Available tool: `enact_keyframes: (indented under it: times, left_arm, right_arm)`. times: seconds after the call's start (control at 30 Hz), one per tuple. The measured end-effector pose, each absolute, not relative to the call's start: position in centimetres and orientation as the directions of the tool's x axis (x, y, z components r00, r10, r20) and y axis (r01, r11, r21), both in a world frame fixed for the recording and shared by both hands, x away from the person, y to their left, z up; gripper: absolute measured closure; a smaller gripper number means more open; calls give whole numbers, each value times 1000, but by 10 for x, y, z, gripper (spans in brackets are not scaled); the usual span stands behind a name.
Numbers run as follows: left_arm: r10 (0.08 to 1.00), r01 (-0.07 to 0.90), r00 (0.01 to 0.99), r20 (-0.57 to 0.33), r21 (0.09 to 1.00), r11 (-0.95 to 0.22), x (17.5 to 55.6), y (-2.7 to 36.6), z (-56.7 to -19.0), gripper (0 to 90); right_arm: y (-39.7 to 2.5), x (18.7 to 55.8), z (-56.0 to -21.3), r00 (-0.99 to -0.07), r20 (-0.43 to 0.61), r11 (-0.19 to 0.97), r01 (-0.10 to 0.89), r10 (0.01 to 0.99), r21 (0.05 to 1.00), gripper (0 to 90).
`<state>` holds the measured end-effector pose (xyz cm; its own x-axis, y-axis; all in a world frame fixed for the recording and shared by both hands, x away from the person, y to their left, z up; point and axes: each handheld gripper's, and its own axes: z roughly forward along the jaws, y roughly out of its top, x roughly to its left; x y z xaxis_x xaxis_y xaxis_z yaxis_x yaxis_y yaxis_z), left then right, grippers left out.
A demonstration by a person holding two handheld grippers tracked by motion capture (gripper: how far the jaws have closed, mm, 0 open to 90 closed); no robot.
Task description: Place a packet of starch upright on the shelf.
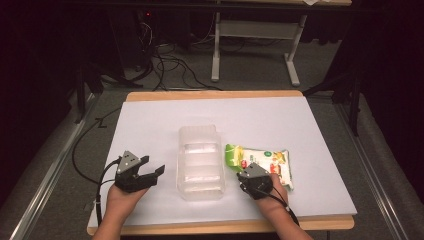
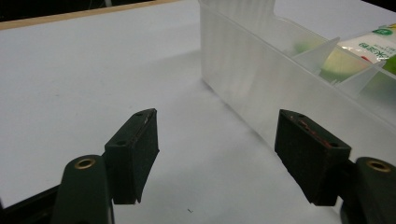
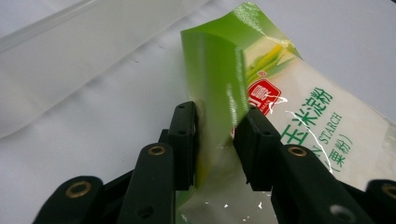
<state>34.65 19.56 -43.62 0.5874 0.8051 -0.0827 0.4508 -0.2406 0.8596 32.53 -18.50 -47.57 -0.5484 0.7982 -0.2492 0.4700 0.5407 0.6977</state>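
black hand-held gripper [image 1: 152, 173] pair with brass rivets, grey three-cornered top plates, trailing black cables

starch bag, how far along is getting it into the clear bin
Barely begun. The right gripper has its jaws pinching a fold of the starch bag, which lies on the table beside the clear bin. The left gripper waits open. Lifting and placing remain.

The left claw [image 1: 150, 172] sits at the lower left of the high view, held in the left hand [image 1: 120, 197], its forearm entering from the bottom edge. Its jaws stand wide apart with nothing between them and point toward the frame's middle. The right claw [image 1: 246, 176], at lower centre-right in the right hand [image 1: 272, 192], points up-left; in its own view the jaws are drawn close, pinching a fold of packet [image 3: 219, 93].
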Motion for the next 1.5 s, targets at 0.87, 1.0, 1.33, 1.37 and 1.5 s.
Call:
enact_keyframes:
  times: [0.87,1.0,1.33,1.37,1.5]
  left_arm:
    - [810,453,579,-87,861,-231,348,198,-436,308]
    - [812,451,578,-85,862,-230,348,198,-436,308]
    - [812,451,578,-81,861,-236,348,199,-436,308]
    - [812,452,579,-81,860,-236,348,199,-436,308]
    - [811,450,580,-79,861,-238,348,198,-437,308]
  right_arm:
    - [-227,315,-409,-603,-58,294,301,796,907,898]
    - [-228,316,-390,-600,-72,257,228,797,939,899]
    - [-236,335,-365,-563,-47,163,158,825,974,900]
    - [-237,336,-362,-561,-37,148,155,827,977,900]
    - [-241,339,-353,-553,-32,125,131,832,983,900]
